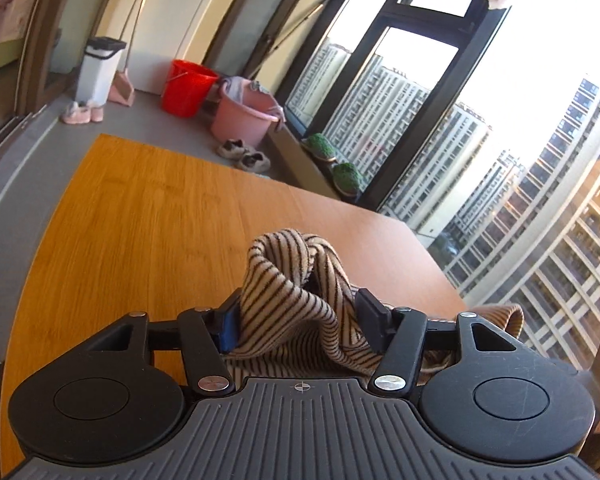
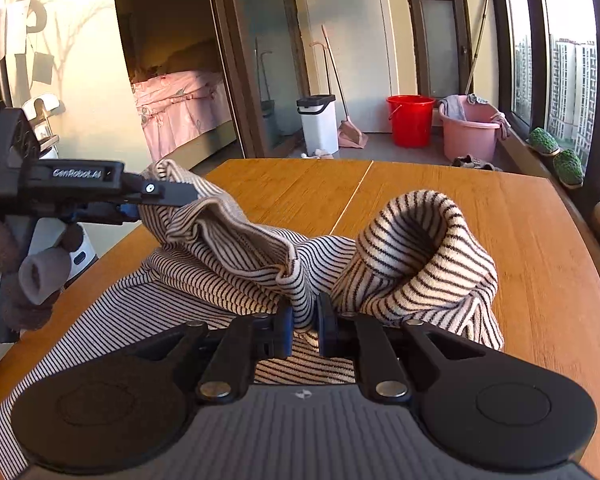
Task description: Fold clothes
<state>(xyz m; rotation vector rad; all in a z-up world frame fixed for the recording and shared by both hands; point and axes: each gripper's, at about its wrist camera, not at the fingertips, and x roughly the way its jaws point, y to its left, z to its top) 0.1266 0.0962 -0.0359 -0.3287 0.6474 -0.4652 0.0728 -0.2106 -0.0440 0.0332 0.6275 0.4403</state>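
A beige garment with thin dark stripes [image 2: 228,248] lies bunched on the wooden table [image 2: 520,260]. My right gripper [image 2: 305,326] is shut on a fold at its middle, and a rolled tube of cloth [image 2: 420,248] stands up just to the right. At the left of the right wrist view, my left gripper [image 2: 152,200] holds another edge lifted above the table, with a gloved hand [image 2: 40,276] on its handle. In the left wrist view the left gripper [image 1: 300,320] has a thick bunch of the garment [image 1: 284,280] between its fingers, over the table [image 1: 140,220].
On the floor beyond the table stand a red bucket [image 2: 410,120], a pink basin with cloths [image 2: 470,132], a white bin [image 2: 320,122] and a broom. Slippers [image 1: 244,156] lie near the window wall. A bed [image 2: 176,104] shows through the doorway.
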